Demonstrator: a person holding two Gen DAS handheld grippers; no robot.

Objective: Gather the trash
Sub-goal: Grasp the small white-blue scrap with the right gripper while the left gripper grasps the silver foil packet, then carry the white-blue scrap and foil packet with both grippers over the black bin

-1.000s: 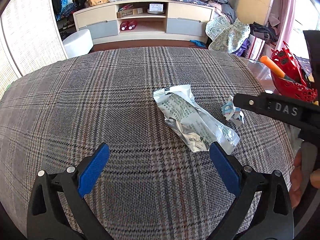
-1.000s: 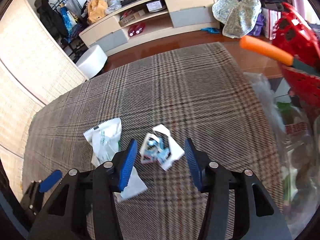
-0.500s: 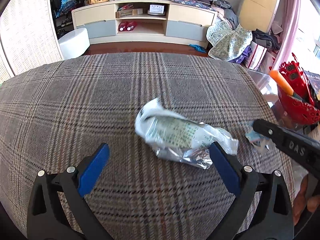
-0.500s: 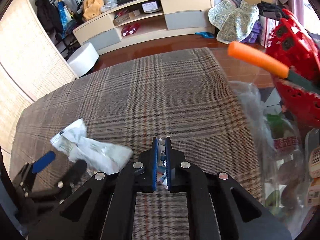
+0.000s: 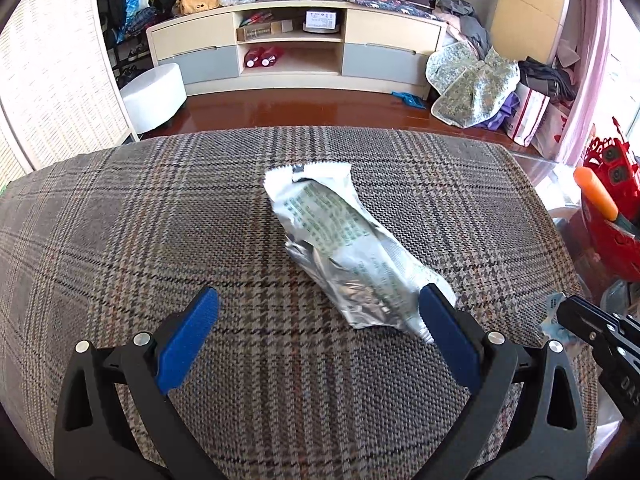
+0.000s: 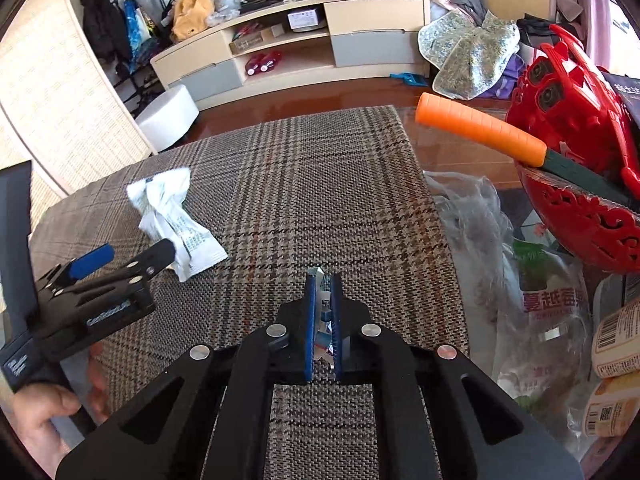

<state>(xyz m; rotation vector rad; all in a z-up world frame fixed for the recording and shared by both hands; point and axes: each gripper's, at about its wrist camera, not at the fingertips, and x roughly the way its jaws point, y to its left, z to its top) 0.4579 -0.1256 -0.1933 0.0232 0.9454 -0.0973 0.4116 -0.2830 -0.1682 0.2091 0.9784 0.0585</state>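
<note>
A crumpled silver and white snack wrapper (image 5: 344, 252) lies on the plaid tablecloth (image 5: 160, 216); it also shows in the right wrist view (image 6: 176, 224). My left gripper (image 5: 316, 332) is open, its right pad touching the wrapper's near end. My right gripper (image 6: 322, 312) is shut on a small blue and white scrap of wrapper (image 6: 321, 320), held just above the cloth near the table's right side. The scrap and right gripper show at the right edge of the left wrist view (image 5: 556, 316).
A clear plastic bag (image 6: 500, 264) with packaging in it sits off the table's right edge. A red ornate basket (image 6: 576, 216) with an orange-handled tool (image 6: 480, 132) stands beyond it. A TV cabinet (image 5: 296, 52) and white stool (image 5: 154, 94) are across the floor.
My right gripper closed on the small scrap and lifted it toward the table's right edge. The big wrapper shifted on the cloth as my left gripper moved around it.
</note>
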